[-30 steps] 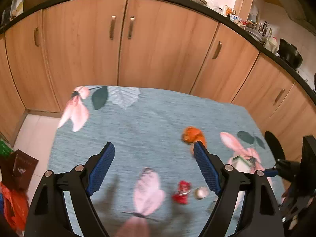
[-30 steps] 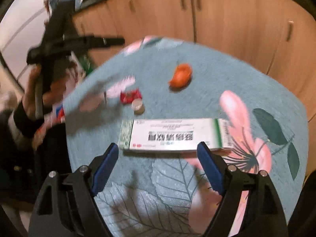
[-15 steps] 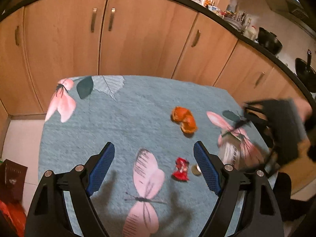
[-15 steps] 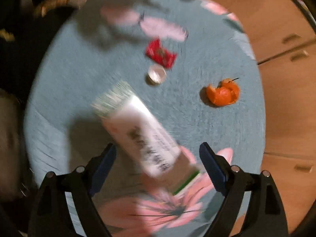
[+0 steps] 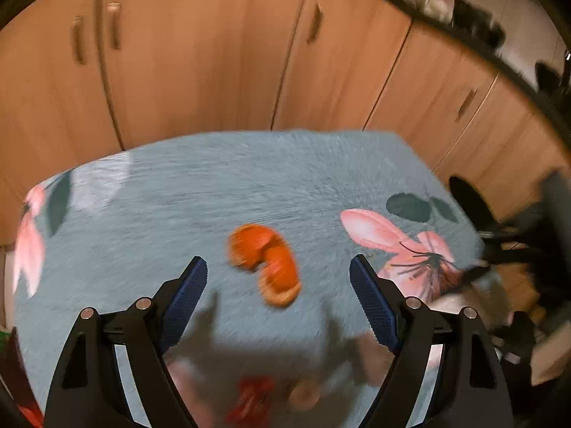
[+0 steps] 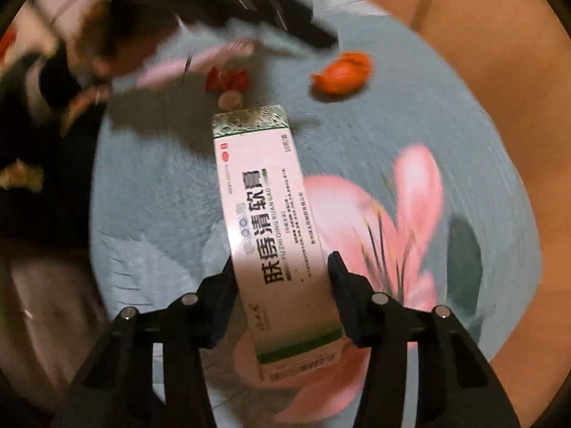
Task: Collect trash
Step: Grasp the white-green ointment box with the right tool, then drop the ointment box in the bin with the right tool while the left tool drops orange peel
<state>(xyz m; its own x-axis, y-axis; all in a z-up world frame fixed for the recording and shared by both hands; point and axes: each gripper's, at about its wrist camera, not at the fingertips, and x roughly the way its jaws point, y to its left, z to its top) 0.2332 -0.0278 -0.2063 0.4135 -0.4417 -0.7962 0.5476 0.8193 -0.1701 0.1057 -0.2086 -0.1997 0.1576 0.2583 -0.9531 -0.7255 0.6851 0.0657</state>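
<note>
Here the right hand-held gripper (image 6: 282,267) clamps the box (image 6: 271,221); the left hand-held gripper (image 5: 278,271) gapes over orange peel (image 5: 266,262).

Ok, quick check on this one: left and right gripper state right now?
Left gripper: open, empty, above the orange peel.
Right gripper: jaws against both sides of the ointment box; apparently shut on it.
</note>
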